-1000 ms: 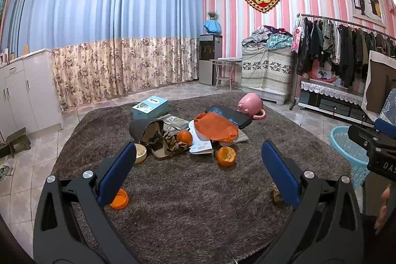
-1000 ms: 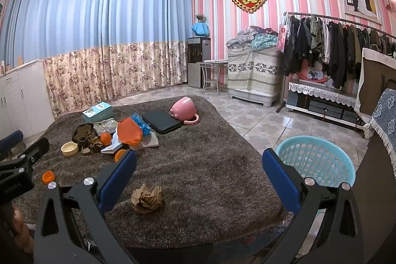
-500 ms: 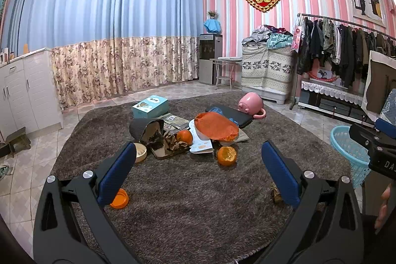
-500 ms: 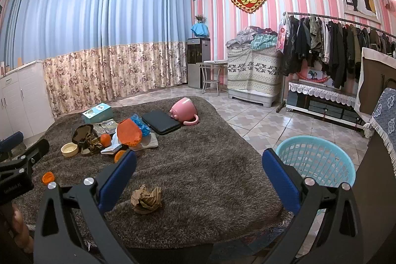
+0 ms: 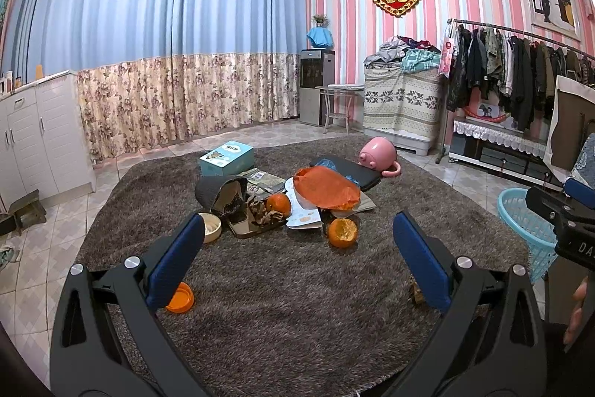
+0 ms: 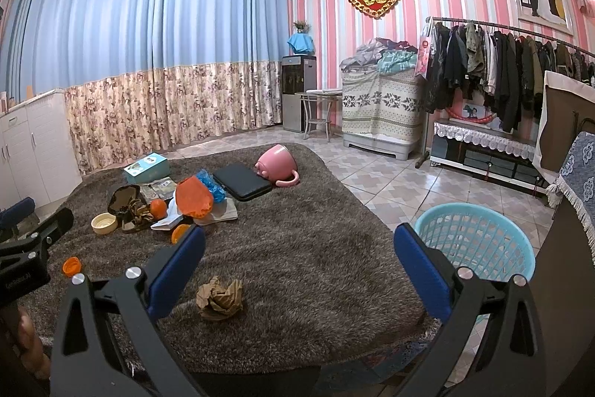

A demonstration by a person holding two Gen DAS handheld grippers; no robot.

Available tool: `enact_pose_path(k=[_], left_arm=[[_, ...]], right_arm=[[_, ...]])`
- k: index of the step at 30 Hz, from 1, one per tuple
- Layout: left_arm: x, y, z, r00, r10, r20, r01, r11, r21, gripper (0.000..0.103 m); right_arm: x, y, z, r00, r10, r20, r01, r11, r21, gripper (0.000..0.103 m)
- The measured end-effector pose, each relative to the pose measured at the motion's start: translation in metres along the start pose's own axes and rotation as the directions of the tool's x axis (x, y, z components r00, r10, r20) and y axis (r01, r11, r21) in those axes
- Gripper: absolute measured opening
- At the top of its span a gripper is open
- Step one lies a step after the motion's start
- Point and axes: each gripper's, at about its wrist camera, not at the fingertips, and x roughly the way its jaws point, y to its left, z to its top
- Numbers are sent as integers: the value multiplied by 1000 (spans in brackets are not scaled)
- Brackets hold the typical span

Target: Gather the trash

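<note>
Litter lies on a shaggy brown rug (image 5: 282, 304): an orange peel half (image 5: 342, 232), a whole orange (image 5: 279, 204), an orange plastic bag (image 5: 325, 188), an orange lid (image 5: 180, 298) and brown scraps on a small tray (image 5: 256, 224). A crumpled brown paper ball (image 6: 219, 298) rests on the rug just ahead of my right gripper (image 6: 299, 266), nearer its left finger. A light blue basket (image 6: 476, 240) stands off the rug at the right. My left gripper (image 5: 297, 265) hovers open above the rug, short of the pile. Both grippers hold nothing.
A pink mug on its side (image 6: 277, 166), a black case (image 6: 241, 181), a teal box (image 5: 227, 158), a cream bowl (image 6: 104, 223) and a dark pouch (image 5: 219, 190) also sit on the rug. White cabinets (image 5: 41, 136) stand left, a clothes rack (image 6: 502, 77) right.
</note>
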Motion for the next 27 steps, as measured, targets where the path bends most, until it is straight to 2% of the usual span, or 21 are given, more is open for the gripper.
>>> enact_pose_path(k=[27], left_arm=[[2, 3, -2, 1000, 1, -3, -1, 1000, -4, 98]], right_arm=[[1, 5, -5, 1000, 0, 6, 0, 1000, 1, 99]])
